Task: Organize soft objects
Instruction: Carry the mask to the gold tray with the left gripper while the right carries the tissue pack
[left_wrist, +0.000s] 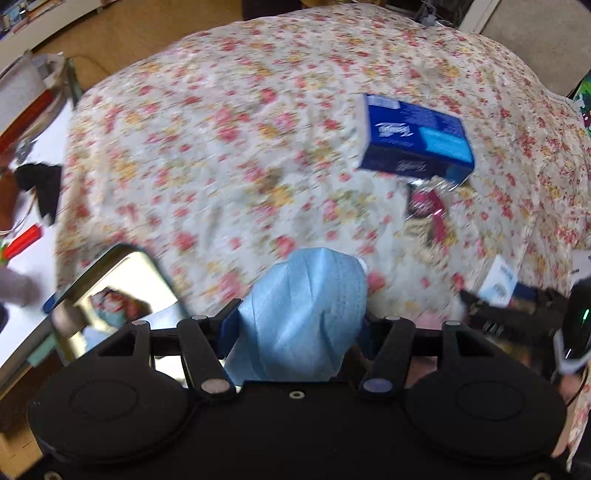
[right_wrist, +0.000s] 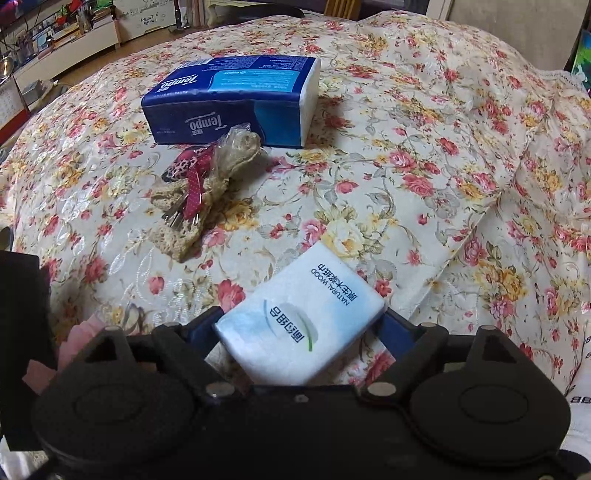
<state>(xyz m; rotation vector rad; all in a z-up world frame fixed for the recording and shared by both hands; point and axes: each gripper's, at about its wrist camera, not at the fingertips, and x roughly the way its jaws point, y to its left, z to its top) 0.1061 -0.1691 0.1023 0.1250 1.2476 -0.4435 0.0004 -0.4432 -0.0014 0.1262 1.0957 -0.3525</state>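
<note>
Left gripper (left_wrist: 299, 325): clamped on a crumpled pale-blue pleated face mask (left_wrist: 303, 314), held above the near edge of the floral bedspread (left_wrist: 221, 129).

Right gripper (right_wrist: 301, 325): jaws wide, flanking a small white tissue packet (right_wrist: 301, 321) lying near that edge; contact unclear.

Mid-bed: dark-blue Tempo tissue pack (right_wrist: 236, 99), just beside a cellophane-wrapped beige bundle with pink ribbon (right_wrist: 199, 184).
</note>
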